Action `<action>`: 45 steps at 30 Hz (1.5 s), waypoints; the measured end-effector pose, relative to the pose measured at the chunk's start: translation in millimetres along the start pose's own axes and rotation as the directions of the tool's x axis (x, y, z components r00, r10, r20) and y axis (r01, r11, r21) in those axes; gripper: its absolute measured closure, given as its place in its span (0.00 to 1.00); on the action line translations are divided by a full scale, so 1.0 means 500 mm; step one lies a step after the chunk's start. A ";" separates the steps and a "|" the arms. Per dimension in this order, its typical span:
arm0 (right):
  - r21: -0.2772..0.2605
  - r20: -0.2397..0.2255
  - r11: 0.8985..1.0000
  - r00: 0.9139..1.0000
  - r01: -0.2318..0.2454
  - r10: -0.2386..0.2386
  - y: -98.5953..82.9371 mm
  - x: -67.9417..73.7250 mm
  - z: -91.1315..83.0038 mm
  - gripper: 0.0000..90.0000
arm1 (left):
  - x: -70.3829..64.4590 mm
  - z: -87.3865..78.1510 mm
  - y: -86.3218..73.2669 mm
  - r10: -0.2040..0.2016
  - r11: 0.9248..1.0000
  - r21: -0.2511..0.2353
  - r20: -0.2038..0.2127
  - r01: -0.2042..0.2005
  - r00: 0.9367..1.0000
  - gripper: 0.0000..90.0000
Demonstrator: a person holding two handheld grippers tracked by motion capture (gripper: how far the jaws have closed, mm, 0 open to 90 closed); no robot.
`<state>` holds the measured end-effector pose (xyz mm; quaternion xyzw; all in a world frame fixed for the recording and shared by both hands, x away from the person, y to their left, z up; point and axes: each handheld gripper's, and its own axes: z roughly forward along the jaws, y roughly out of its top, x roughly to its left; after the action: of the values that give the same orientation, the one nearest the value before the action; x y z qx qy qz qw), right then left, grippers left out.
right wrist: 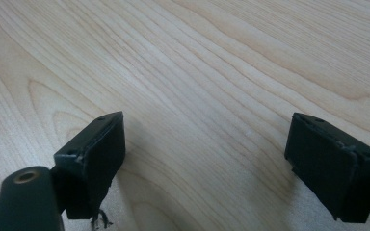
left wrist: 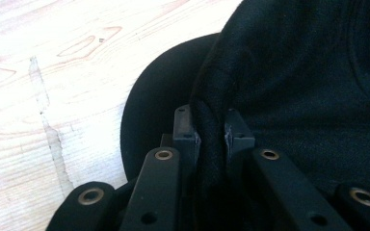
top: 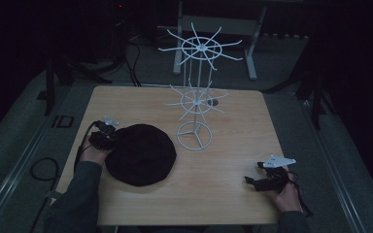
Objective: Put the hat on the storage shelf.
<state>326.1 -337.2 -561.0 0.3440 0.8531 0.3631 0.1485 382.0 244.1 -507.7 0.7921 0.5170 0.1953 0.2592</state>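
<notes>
left gripper: jaws pinched on the rim of the black hat, at its left side.
hat: lies flat near the table's left edge, just beside the white wire rack.
right gripper: jaws wide apart, empty, near the right front corner.
advice: probably lift slowly, keeping the rim fold deep between the jaws.

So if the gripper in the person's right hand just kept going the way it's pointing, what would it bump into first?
Probably nothing soon. The right gripper points left across the bare wooden table, jaws wide open. Further along that line lies the black hat, though depth is hard to judge, so it might pass in front of it.
</notes>
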 end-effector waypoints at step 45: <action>0.000 0.002 1.000 1.000 -0.003 0.003 0.000 0.000 0.000 0.16 | 0.050 -0.122 -0.048 -0.187 0.951 -0.188 0.277 0.244 0.942 0.90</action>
<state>325.8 -337.2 -560.9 0.3456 0.8525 0.3628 0.1487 339.2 287.8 -473.0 0.7153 0.5384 0.1175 0.4298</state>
